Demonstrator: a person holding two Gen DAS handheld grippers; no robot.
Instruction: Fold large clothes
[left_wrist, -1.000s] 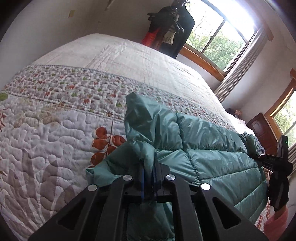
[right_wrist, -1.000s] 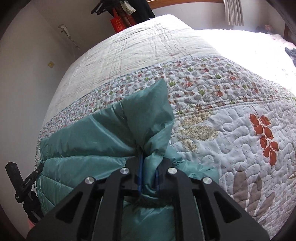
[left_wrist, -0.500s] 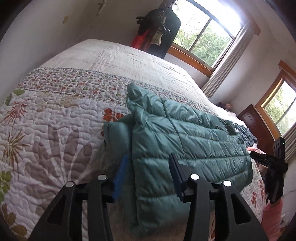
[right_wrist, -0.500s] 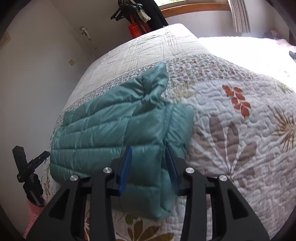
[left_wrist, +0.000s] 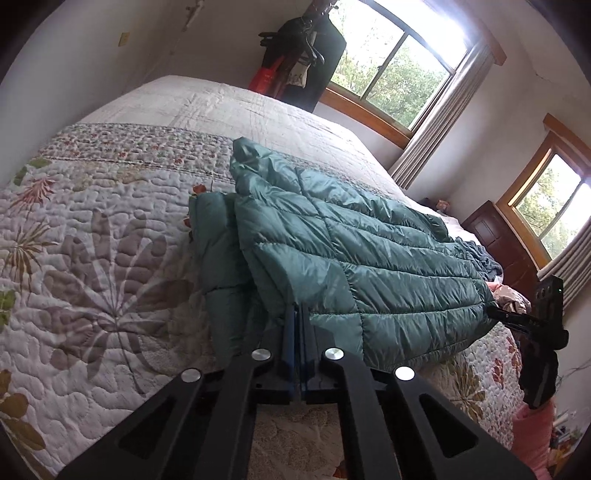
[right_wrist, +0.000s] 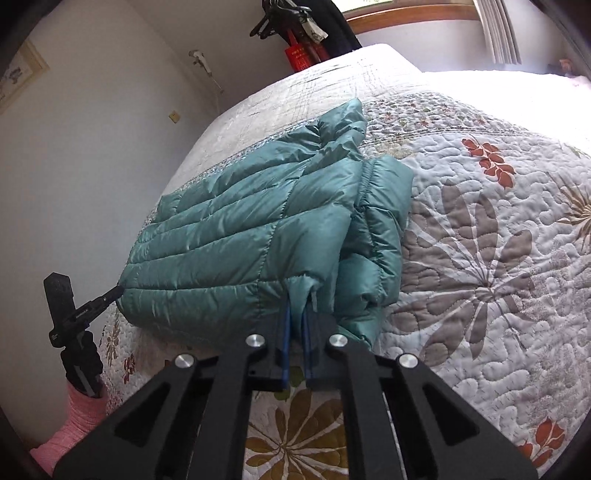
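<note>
A teal quilted puffer jacket (left_wrist: 369, 258) (right_wrist: 236, 229) lies folded flat on the bed, one sleeve sticking out toward the floral side. My left gripper (left_wrist: 298, 308) sits at the jacket's near edge with its blue pads pressed together on the hem. From the right wrist view it appears at the jacket's left corner (right_wrist: 112, 293). My right gripper (right_wrist: 297, 308) is shut with a fold of teal fabric pinched between its pads. It also shows in the left wrist view at the jacket's right corner (left_wrist: 495, 314).
A floral quilt (left_wrist: 92, 295) covers the bed. A rack of dark clothes (left_wrist: 306, 55) stands at the far wall beside a window. A wooden dresser (left_wrist: 502, 240) and a blue garment (left_wrist: 476, 254) lie beyond the jacket. A pink sleeve (right_wrist: 77, 417) shows low on the left.
A second ago both grippers held bunched jacket fabric. Half a second ago they were open and drawn back from the laid-down jacket. Now both have shut on its near edge.
</note>
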